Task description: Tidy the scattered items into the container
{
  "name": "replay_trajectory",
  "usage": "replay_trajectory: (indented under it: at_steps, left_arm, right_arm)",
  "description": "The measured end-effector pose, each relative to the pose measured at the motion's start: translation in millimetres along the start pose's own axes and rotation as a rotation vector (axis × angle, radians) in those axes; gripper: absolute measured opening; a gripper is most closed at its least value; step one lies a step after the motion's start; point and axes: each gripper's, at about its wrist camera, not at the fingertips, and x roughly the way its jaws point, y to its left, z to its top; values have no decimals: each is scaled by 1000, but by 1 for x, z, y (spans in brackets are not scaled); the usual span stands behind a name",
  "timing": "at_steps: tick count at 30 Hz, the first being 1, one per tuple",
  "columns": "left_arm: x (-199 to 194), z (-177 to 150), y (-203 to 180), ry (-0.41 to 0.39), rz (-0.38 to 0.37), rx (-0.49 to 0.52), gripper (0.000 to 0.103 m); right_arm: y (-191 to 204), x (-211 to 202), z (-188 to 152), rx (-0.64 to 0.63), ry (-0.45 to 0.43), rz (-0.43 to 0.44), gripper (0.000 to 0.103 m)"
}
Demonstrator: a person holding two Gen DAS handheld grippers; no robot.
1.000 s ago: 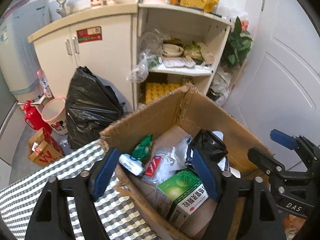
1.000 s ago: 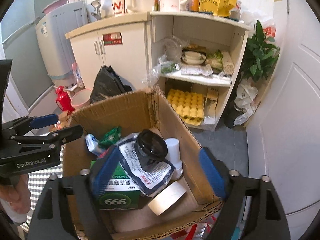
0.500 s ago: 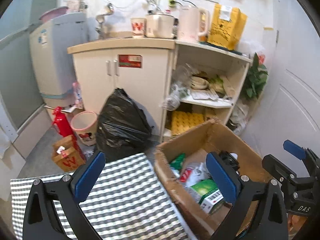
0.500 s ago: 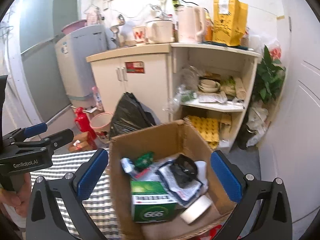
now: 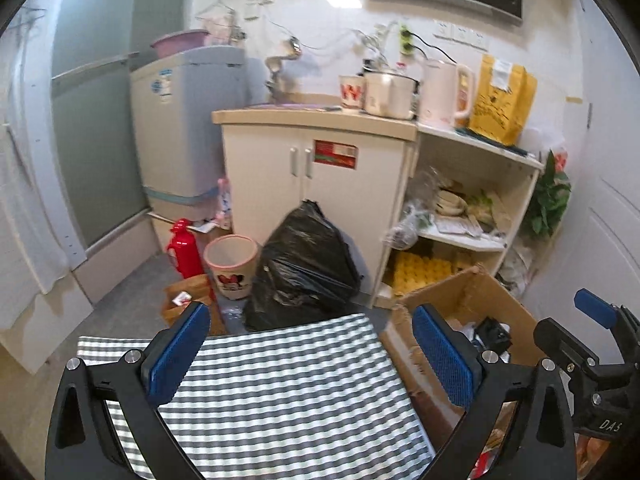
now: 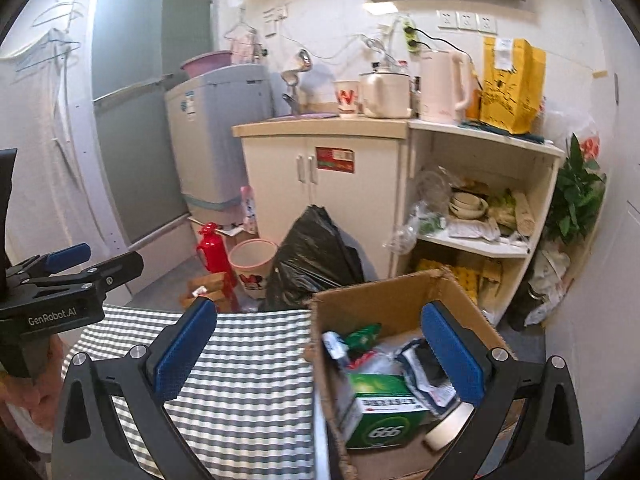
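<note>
Checked tablecloth (image 5: 280, 392) lies bare beside cardboard box (image 6: 384, 296).

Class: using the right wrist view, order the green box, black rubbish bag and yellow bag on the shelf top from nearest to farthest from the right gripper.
1. green box, inside the cardboard box, just beyond the right gripper.
2. black rubbish bag, on the floor by the cabinet.
3. yellow bag, far back, upper right.

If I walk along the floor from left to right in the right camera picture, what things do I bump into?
Red bottle → pink cartoon bin → black rubbish bag → cardboard box → green plant.
</note>
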Motion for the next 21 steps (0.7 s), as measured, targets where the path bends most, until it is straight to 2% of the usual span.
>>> replay_trajectory:
  at_steps: [7,21]
  left_arm:
    - [-33,-7,41,-31,61,-26,103]
    - [-80,-35,123,-40,181,-107,103]
  right_arm:
    - [44,-6,3,-47,-10,61,103]
    - [129,-7,-6,-131,-1,162,103]
